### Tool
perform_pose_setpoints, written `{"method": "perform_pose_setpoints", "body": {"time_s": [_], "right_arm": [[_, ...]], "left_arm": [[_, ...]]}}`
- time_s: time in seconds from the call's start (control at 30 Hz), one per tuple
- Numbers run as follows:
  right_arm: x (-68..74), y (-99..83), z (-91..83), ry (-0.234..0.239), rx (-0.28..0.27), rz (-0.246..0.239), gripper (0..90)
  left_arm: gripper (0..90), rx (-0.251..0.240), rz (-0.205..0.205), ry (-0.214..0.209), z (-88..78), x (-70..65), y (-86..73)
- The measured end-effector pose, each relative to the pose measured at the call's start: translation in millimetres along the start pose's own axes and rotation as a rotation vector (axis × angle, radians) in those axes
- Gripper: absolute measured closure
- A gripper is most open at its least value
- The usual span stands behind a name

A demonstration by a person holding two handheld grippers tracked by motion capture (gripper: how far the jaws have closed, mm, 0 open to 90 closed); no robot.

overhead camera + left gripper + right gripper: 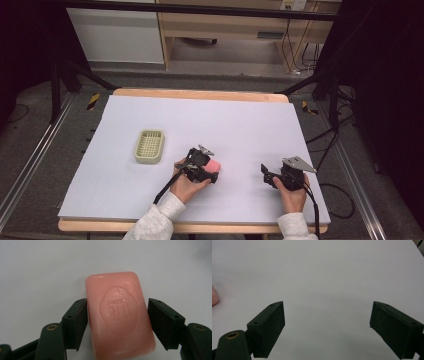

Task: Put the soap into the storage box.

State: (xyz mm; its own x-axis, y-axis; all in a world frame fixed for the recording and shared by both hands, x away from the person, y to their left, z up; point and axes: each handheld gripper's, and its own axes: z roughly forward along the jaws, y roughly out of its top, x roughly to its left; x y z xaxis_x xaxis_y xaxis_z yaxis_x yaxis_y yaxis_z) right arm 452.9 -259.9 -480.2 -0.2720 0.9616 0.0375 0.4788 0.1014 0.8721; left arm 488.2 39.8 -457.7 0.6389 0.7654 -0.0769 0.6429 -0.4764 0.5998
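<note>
1. Table point(150, 210): I see a wooden top under a white sheet, taking up the middle of the high view.

2. Left gripper point(210, 172), lower centre of that view: in its own view I see a jaw on each long side of the soap. The left jaw touches the bar's edge; at the right jaw I see a thin gap, so I judge the grip near but not yet firm.

3. Right gripper point(267, 176), lower right: I see its jaws standing wide apart over bare sheet, holding nothing.

4. Pale green plastic slotted soap dish point(149, 146), centre left: I see it empty, well apart from the bar.

5. Pink rounded bar of soap with a stamped oval mark point(118, 315): it lies flat on the sheet. I judge the pickup just beginning; lifting, carrying and setting it in the dish all remain.
</note>
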Motion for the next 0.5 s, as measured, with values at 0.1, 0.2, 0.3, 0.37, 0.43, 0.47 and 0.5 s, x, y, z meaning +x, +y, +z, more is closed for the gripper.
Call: {"method": "perform_pose_setpoints", "body": {"time_s": [0.1,0.2,0.3,0.37,0.43,0.47,0.5], "right_arm": [[0.2,0.0,-0.1,0.001,-0.002,0.000,13.1],[-0.1,0.1,-0.1,-0.001,-0.001,0.001,13.1],[-0.1,0.1,0.0,0.003,0.001,0.003,13.1],[-0.1,0.1,0.1,0.003,0.001,0.003,13.1],[-0.3,0.2,-0.2,0.003,0.002,0.003,13.1],[-0.3,0.2,-0.2,0.003,0.002,0.003,13.1],[-0.3,0.2,-0.2,0.002,0.002,0.003,13.2]], "left_arm": [[33.9,0.001,0.001,-0.001,0.0,-0.1,0.2],[30.8,-0.001,0.016,0.016,0.7,-0.9,1.3],[30.6,0.007,0.022,0.015,2.4,-1.5,3.9],[32.4,0.013,0.026,0.016,2.9,-1.8,4.6],[32.9,0.028,0.037,0.020,4.3,-2.3,5.9],[32.9,0.028,0.037,0.020,4.3,-2.3,5.9],[33.0,0.029,0.034,0.022,4.4,-2.6,6.2]]}}
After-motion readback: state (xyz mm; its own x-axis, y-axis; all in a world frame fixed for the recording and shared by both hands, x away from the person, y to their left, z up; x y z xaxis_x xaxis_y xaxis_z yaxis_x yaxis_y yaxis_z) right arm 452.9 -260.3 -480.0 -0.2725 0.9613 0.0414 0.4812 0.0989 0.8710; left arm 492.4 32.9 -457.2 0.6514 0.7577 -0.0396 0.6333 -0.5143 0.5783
